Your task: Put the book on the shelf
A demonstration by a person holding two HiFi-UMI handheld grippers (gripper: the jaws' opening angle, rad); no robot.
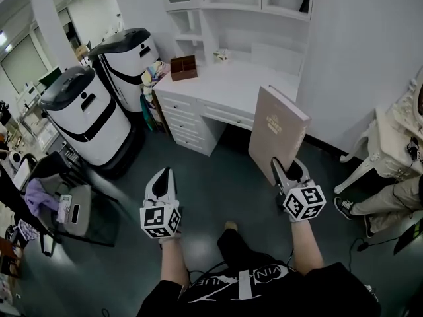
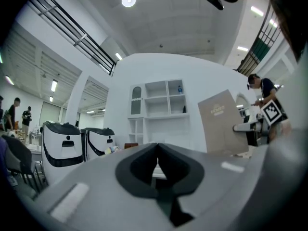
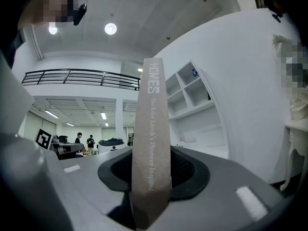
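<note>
Tan book (image 1: pixel 277 134) lifted, not yet shelved
The right tongs (image 1: pixel 287 167) clamp it upright; left tongs (image 1: pixel 162 174) closed, empty; shelf (image 1: pixel 238 8) ahead of both.

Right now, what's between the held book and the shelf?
Only a bare stretch of white desk top; the brown box sits off to the left. The head view shows it, with the book upright in the right gripper, short of the shelf.
</note>
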